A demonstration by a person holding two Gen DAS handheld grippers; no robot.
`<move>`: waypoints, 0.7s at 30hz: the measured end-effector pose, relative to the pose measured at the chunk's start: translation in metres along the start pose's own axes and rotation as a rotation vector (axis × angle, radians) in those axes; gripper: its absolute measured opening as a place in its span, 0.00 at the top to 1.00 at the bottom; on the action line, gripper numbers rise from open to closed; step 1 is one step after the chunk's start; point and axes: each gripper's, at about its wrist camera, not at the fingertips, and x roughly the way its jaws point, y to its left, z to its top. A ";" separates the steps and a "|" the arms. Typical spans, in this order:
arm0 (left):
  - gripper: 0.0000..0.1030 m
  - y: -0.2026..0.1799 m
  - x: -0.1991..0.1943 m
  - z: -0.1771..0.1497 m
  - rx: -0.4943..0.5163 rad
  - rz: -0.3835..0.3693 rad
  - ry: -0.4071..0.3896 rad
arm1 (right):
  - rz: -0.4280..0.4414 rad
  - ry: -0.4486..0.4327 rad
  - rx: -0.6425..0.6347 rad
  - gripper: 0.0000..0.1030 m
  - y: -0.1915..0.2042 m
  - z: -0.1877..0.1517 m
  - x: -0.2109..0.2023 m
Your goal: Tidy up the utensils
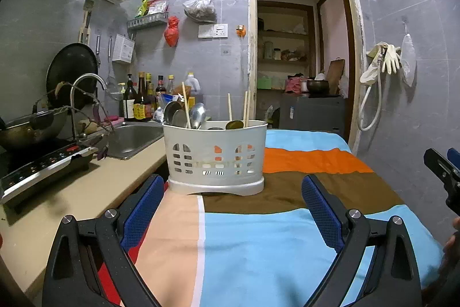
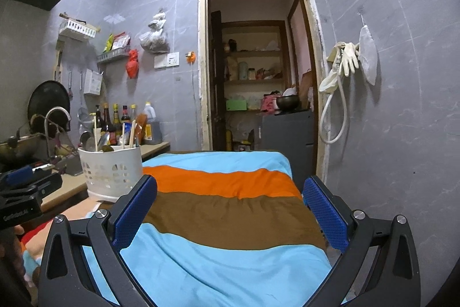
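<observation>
A white slotted utensil basket (image 1: pixel 215 157) stands on the striped cloth (image 1: pixel 273 235), just ahead of my left gripper (image 1: pixel 233 186). Metal spoons (image 1: pixel 184 114) and wooden chopsticks (image 1: pixel 245 108) stick up out of it. My left gripper is open and empty, its blue pads wide apart. My right gripper (image 2: pixel 230 189) is open and empty too, above the cloth (image 2: pixel 230 220); the basket (image 2: pixel 110 169) lies to its front left. The right gripper shows at the right edge of the left wrist view (image 1: pixel 444 171), and the left one at the left edge of the right wrist view (image 2: pixel 26 192).
A beige counter (image 1: pixel 72 197) runs along the left with an induction cooker (image 1: pixel 43 169), a pot (image 1: pixel 28 131), a sink (image 1: pixel 132 138) with faucet, and sauce bottles (image 1: pixel 141 102). A doorway (image 1: pixel 299 48) opens behind. A hose and gloves (image 1: pixel 382 59) hang on the right wall.
</observation>
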 end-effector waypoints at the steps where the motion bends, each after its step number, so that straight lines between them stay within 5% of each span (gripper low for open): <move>1: 0.09 0.000 -0.001 -0.001 -0.001 0.003 -0.003 | -0.003 -0.002 -0.001 0.00 0.000 -0.001 -0.001; 21: 0.09 -0.001 -0.010 -0.018 -0.018 -0.052 0.008 | 0.037 0.008 0.012 0.00 0.004 -0.021 -0.006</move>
